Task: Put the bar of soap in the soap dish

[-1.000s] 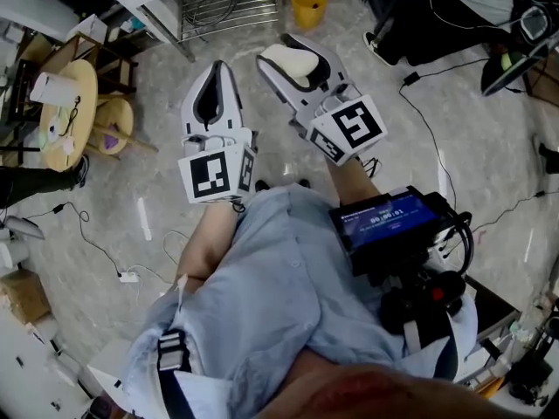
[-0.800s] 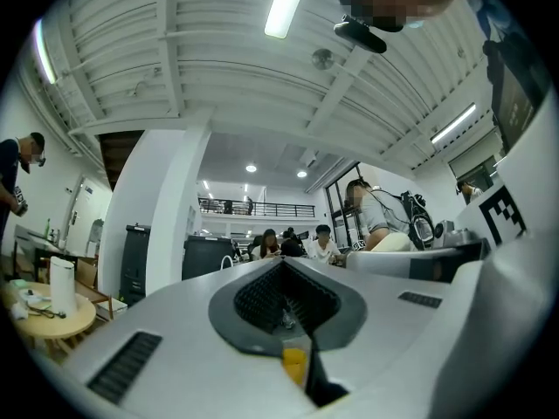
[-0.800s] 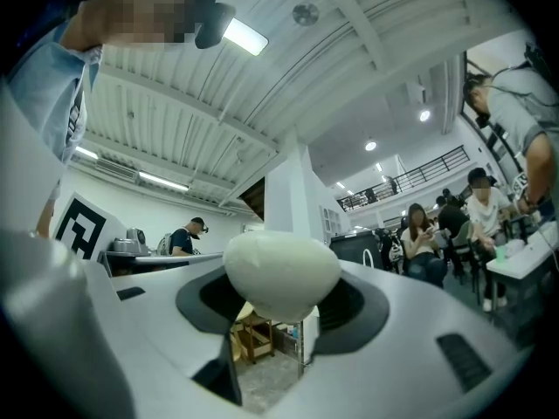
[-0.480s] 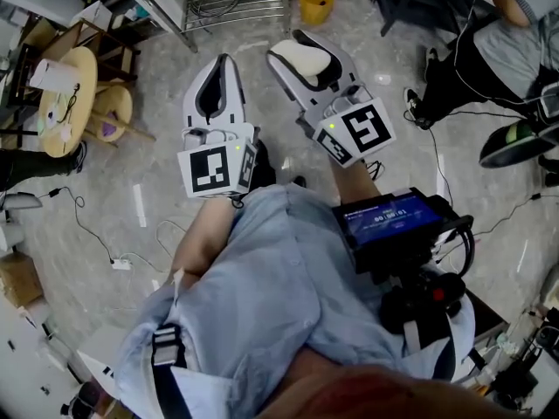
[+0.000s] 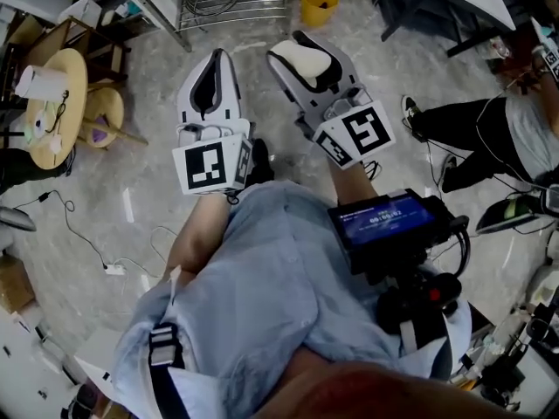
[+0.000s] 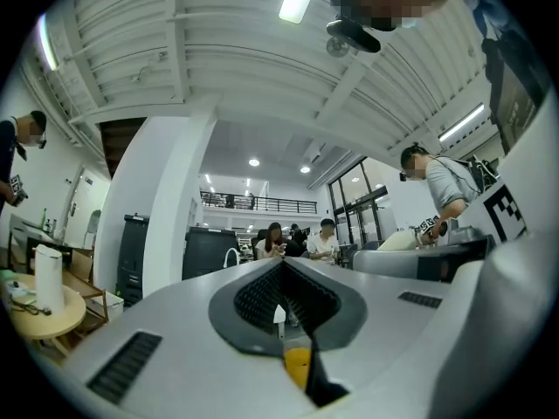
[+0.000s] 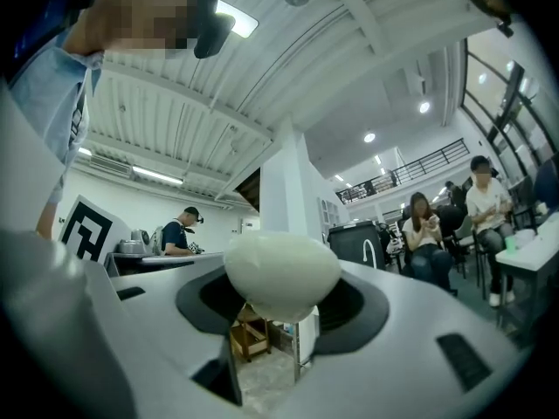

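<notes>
Now | right gripper (image 5: 305, 66) clamps bar of soap (image 7: 281, 273) | left gripper (image 6: 283, 297) closed

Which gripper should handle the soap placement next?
Right. The right gripper holds the bar of soap between its jaws; the left gripper is shut and empty. No soap dish shows in any view.

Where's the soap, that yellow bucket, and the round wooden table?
bar of soap (image 7: 281, 269): right gripper view, middle of its rounded white face.
yellow bucket (image 5: 311, 14): head view, its outer wall.
round table (image 5: 54, 151): head view, bare part of its top.
</notes>
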Demonstrator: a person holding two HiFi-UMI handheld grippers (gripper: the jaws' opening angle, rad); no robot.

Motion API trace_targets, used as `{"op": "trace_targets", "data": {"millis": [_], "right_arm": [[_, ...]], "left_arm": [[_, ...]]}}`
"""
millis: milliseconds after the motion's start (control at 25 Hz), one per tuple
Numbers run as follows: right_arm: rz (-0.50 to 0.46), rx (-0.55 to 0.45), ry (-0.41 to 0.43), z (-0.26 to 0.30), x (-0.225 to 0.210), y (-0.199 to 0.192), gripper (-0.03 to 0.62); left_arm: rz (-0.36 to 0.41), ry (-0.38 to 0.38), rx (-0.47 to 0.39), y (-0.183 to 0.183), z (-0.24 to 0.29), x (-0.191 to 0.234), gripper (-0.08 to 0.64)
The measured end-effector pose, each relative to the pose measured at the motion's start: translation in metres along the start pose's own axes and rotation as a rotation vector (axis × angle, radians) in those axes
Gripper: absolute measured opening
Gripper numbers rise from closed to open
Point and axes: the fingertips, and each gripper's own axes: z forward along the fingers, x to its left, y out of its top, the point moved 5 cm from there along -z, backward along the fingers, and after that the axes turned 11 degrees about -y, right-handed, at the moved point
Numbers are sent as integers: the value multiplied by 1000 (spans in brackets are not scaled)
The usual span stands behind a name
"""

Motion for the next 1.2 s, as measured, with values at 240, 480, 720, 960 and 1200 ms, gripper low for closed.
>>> {"op": "trace_targets", "data": {"millis": [240, 480, 720, 960, 1200], "right_arm": [[2, 15, 0, 91, -9, -12, 215], [1, 6, 3, 148, -9, -17, 215], [-11, 15, 2, 183, -9, -24, 215], [-1, 23, -29, 199, -30, -33, 213], [-1, 30, -26, 226, -48, -40, 213]], "left_arm": [[-8, -1, -4, -9, 47, 76, 8], [-9, -7, -27, -10, 69, 121, 8], [-35, -7, -17, -23, 86, 153, 8], [-42, -30, 11, -39, 109, 162, 8], [-34, -21, 21, -51, 136, 179, 8]]}}
